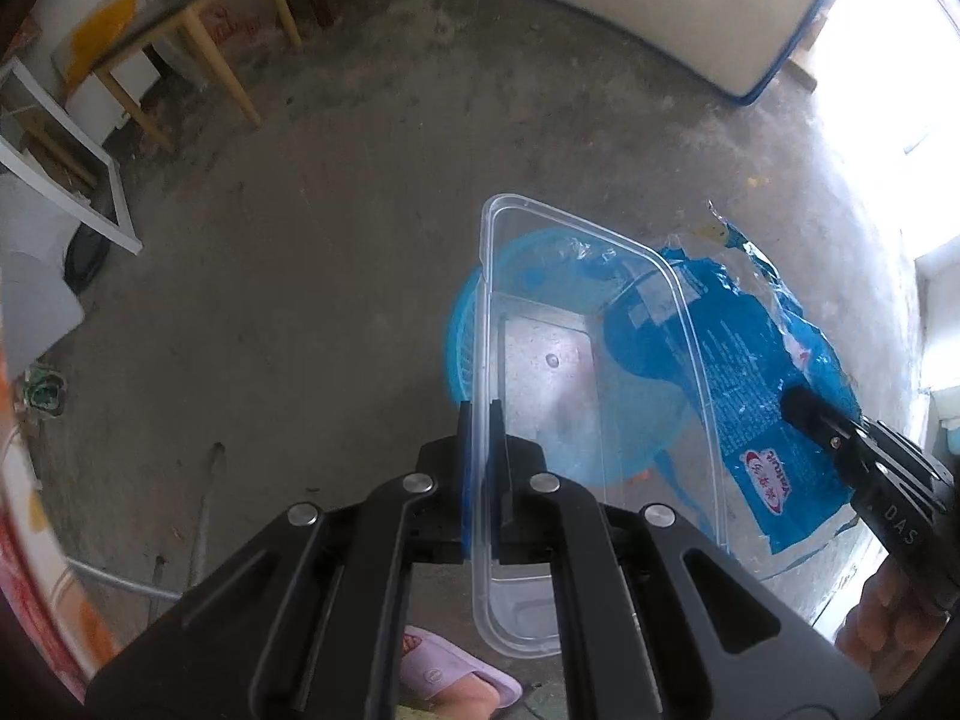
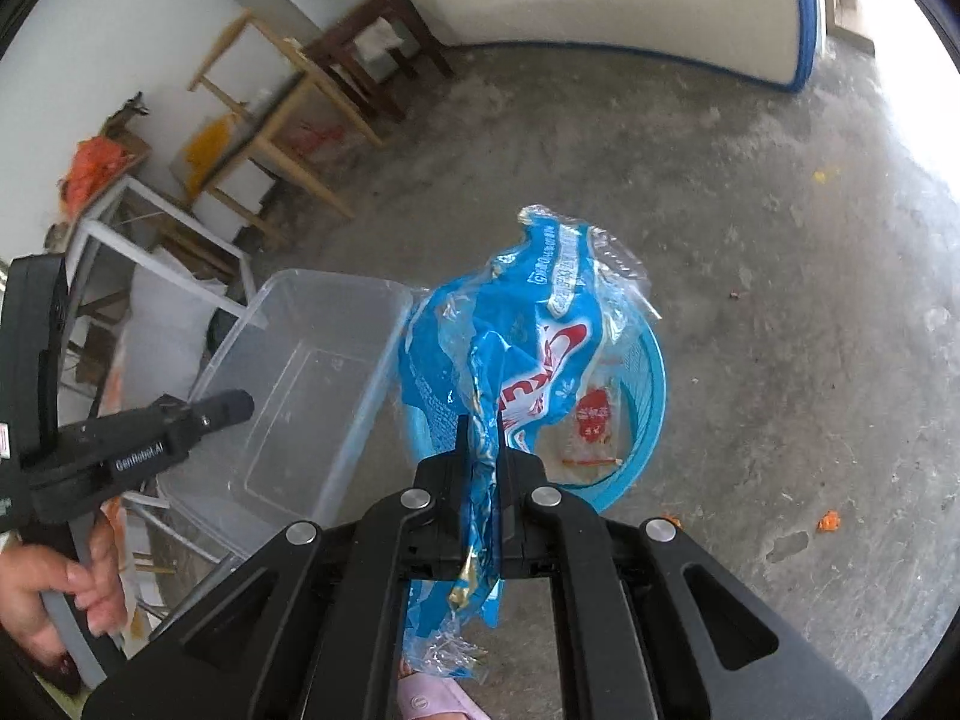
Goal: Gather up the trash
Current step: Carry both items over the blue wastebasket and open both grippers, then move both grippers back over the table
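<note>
Concrete floor [image 1: 300, 300] fills both wrist views, grey and stained, with a blue plastic basket [image 1: 462, 324] standing on it.

From the left wrist camera, the left gripper [image 1: 480, 420] is clenched on the thin wall of a clear plastic food container [image 1: 600, 360], its blue pads pressed to either side of the rim. The container hangs over the basket, so the basket's blue shows through its clear bottom. To the right, the right gripper [image 1: 801, 405] pinches a blue plastic snack wrapper [image 1: 774, 372], which is spread out just beside the container and also above the basket. A pink slipper [image 1: 444, 672] shows at the bottom edge.

From the right wrist camera, the right gripper [image 2: 480, 426] is closed tight on the crumpled blue wrapper [image 2: 510, 330], which runs up from between the jaws and also hangs below them. Beneath it sits the basket [image 2: 651, 396], holding a small clear packet with red print [image 2: 591, 420]. On the left, a hand [image 2: 54, 588] grips the left gripper [image 2: 240, 405], with the clear container [image 2: 312, 390] beside the wrapper.

Small orange scraps [image 2: 830, 521] lie on the floor to the right. Wooden tables [image 2: 288, 114] stand against the white wall behind.
</note>
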A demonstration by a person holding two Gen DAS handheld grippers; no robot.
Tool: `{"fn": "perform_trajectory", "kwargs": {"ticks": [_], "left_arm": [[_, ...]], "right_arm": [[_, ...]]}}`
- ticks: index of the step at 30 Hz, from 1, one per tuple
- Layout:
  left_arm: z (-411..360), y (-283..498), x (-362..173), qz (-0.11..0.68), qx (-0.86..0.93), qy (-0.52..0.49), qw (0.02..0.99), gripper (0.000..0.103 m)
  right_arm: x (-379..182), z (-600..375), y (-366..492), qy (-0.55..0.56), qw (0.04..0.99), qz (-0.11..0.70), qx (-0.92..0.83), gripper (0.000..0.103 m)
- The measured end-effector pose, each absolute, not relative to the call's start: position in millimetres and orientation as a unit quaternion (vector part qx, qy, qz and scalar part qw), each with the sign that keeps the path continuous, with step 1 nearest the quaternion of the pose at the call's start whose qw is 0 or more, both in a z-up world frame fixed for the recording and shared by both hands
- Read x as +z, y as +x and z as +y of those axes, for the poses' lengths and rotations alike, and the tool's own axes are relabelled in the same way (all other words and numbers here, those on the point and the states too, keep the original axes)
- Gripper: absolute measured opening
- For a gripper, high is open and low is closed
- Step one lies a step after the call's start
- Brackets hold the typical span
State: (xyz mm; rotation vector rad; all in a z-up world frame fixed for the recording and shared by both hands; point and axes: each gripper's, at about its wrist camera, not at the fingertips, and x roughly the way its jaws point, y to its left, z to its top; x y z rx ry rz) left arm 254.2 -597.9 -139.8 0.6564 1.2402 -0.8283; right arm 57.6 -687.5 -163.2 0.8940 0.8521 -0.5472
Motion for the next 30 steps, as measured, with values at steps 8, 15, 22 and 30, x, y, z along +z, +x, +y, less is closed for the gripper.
{"fn": "perform_trajectory", "kwargs": {"ticks": [8,15,22,30], "left_arm": [[-610,264,-149,0.578,-0.389,0.247,0.674,0.044],[-586,258,-91,0.536,-0.423,0.225,0.695,0.051],[-524,235,0,0.472,-0.467,0.186,0.724,0.070],[-386,176,57,0.409,-0.470,0.165,0.765,0.083]], "right_arm": [[-231,-731,93,0.405,0.753,0.442,-0.270,0.055],[-226,-738,78,0.408,0.763,0.421,-0.274,0.055],[-191,-716,51,0.385,0.789,0.404,-0.257,0.055],[-140,-648,35,0.354,0.823,0.409,-0.171,0.069]]}}
